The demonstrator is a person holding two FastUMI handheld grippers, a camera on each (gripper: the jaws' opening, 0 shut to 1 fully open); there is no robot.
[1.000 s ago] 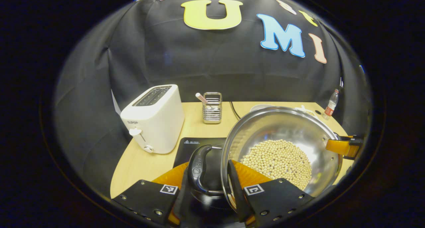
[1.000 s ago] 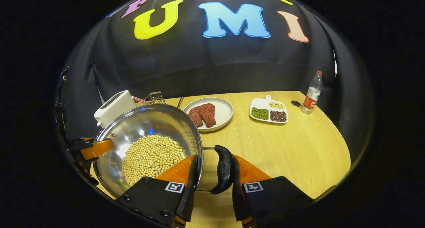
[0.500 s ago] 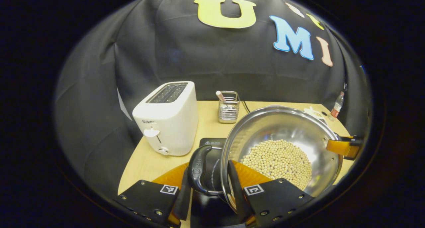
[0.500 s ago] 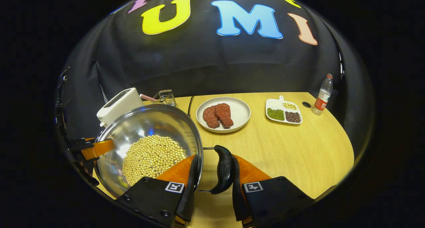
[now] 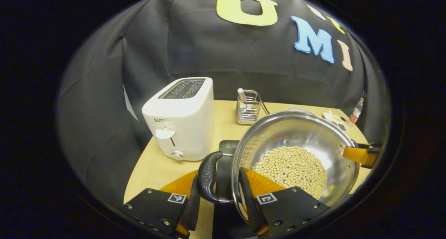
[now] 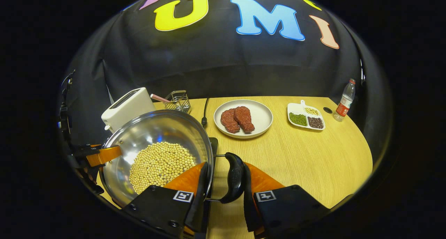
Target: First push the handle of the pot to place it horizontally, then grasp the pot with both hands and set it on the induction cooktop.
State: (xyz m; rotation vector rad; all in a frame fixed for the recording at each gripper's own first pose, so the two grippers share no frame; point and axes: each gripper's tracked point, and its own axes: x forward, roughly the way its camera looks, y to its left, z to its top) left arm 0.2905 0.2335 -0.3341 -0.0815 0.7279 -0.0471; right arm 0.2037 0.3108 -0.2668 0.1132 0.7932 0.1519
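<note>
A steel pot (image 5: 296,134) holding pale soybeans (image 5: 291,169) hangs between my two grippers. My left gripper (image 5: 219,185) is shut on the pot's black side handle (image 5: 208,178), with the pot's rim also between its fingers. My right gripper (image 6: 224,179) is shut on the opposite black handle (image 6: 235,178) in the same way. The black induction cooktop (image 5: 226,149) lies under the pot's left side, and its corner (image 6: 213,143) peeks out past the rim. Each gripper shows at the pot's far rim in the other's view: the right gripper (image 5: 362,154) and the left gripper (image 6: 101,155).
A white toaster (image 5: 181,120) stands close on the left of the cooktop. A wire utensil holder (image 5: 248,108) and a power cord (image 6: 205,112) are behind it. A plate with meat (image 6: 244,118), a divided dish of beans (image 6: 306,116) and a water bottle (image 6: 345,100) sit on the wooden table (image 6: 306,162).
Both grippers have carried the pot leftward toward the toaster and over the cooktop. The toaster now looks nearer, and the plate and dish have slid right in the right gripper view.
</note>
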